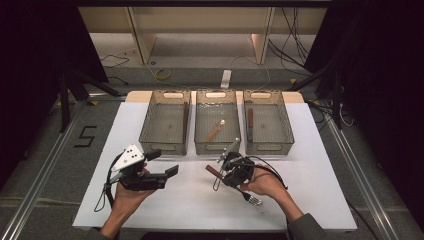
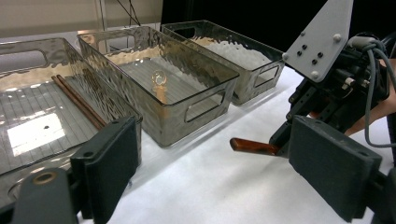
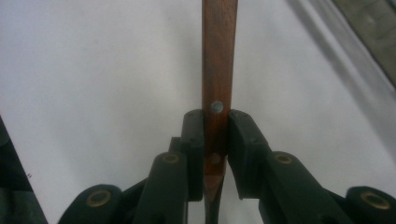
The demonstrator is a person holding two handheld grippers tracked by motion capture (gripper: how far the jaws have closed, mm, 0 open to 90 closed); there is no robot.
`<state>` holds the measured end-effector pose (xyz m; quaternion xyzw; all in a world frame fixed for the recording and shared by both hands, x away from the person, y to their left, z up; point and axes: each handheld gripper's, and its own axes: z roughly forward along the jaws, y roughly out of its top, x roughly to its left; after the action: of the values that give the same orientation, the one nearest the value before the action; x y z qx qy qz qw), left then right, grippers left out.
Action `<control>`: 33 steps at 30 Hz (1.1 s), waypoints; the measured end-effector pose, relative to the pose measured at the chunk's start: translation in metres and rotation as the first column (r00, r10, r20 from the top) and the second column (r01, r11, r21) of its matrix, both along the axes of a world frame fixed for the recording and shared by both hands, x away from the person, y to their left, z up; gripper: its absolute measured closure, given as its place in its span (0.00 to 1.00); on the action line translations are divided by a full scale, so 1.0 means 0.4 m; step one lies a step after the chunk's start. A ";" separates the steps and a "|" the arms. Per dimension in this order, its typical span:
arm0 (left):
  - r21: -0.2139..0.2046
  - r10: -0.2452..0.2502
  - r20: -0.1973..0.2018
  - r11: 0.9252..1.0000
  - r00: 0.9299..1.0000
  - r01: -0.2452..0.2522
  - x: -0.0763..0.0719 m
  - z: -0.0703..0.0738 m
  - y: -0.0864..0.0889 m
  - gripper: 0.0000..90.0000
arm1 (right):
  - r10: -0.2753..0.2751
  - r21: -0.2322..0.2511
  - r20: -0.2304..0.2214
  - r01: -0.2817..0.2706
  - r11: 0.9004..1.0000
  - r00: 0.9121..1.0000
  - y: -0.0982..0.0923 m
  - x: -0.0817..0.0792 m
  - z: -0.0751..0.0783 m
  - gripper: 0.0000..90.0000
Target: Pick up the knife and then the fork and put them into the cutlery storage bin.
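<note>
The right gripper [image 1: 226, 170] is clamping a fork [image 3: 218, 84] by its wooden handle, prongs trailing toward the person, lifted over the white table [image 1: 310, 190], likely for sorting. The left gripper [image 1: 162, 162] is hanging wide open, holding nothing. Three bins [image 1: 216, 146] are waiting ahead: chopsticks [image 2: 77, 100] left, spoon [image 2: 160, 86] middle, a wooden handle [image 1: 250, 119] right.

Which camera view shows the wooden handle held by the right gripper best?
The right gripper view: the wooden handle runs close-up between the clamped pads. The left gripper view shows its protruding end; the high view shows it small.
</note>
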<state>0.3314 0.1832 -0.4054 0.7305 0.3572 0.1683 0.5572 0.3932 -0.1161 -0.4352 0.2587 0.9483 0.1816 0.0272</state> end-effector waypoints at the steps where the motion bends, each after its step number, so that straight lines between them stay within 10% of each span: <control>1: 0.001 -0.001 0.000 1.000 1.000 0.001 0.000 0.000 0.000 0.17 | -0.010 0.003 -0.006 0.010 1.000 1.000 -0.002 0.000 0.003 0.86; 17: 0.001 -0.002 -0.006 1.000 1.000 0.002 0.000 -0.002 -0.003 0.17 | -0.063 0.109 0.023 0.060 0.992 0.998 -0.049 0.020 0.055 0.86; 33: 0.002 0.003 -0.008 1.000 1.000 -0.003 0.002 -0.003 -0.001 0.17 | -0.245 0.309 0.126 0.197 0.931 0.961 -0.191 0.075 0.205 0.86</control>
<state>0.3323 0.1828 -0.4066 0.7310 0.3604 0.1668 0.5549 0.4232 -0.1924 -0.3531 0.3497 0.8702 0.3364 0.0859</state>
